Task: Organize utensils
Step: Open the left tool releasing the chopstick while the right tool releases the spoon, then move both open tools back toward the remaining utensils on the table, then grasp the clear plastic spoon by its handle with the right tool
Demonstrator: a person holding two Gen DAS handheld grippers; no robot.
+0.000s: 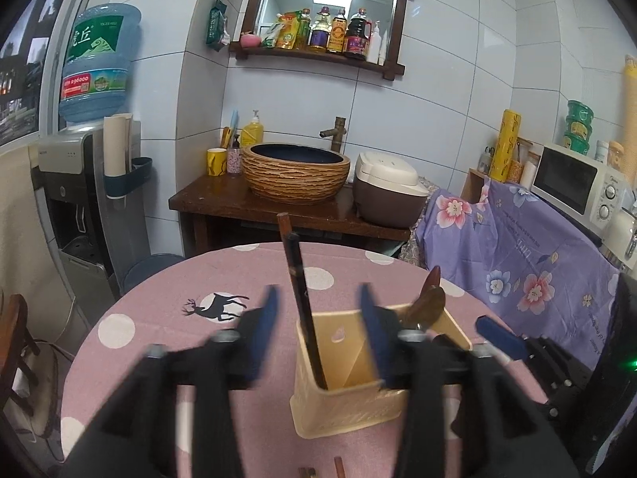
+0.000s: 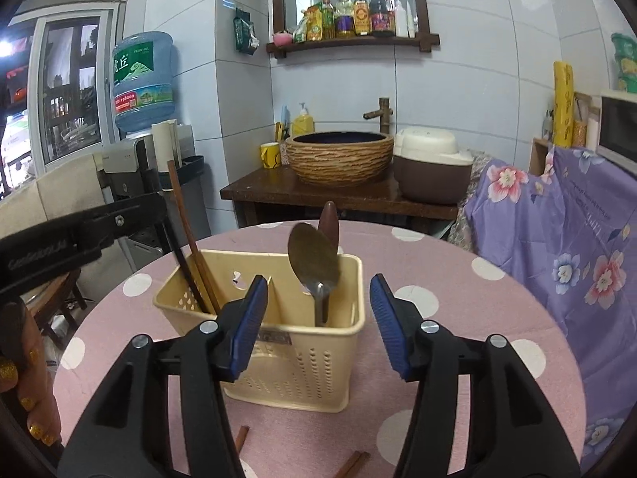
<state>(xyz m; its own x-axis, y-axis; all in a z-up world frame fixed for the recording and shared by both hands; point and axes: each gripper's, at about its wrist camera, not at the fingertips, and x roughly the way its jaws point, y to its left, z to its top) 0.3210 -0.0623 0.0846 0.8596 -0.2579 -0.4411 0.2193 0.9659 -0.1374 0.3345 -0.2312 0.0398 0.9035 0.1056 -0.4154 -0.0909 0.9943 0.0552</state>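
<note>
Item one: my left gripper (image 1: 318, 314), blue pads spread apart and blurred, nothing pressed between them. The chopsticks (image 1: 300, 298) rise in the gap between its fingers, but the pads stand clear of them on both sides.

Item two: my right gripper (image 2: 318, 318), blue pads likewise spread wide and holding nothing. It hangs just before the near wall of the holder.

Item three: cream plastic utensil holder (image 2: 294, 362), perforated sides, divided into compartments, standing upright on the round bench (image 2: 458, 279) with its pink dotted cloth.

Item four: chopsticks, dark and reddish-brown, leaning in the holder's left compartment, tips down, tops tilted to the left in the right wrist view.

Item five: metal spoon (image 2: 314, 259), handle down in the right compartment, bowl up and leaning against the far wall. A dark reddish-brown utensil (image 2: 330, 219) stands just behind it; I cannot tell what kind.

Item six: loose brown stick ends (image 2: 352, 464) lying flat on the cloth near the bench's front edge, apart from the holder.

Item seven, background: woven-look basin (image 2: 338, 155) on a dark wooden stand, rice cooker (image 2: 432, 167) beside it.
</note>
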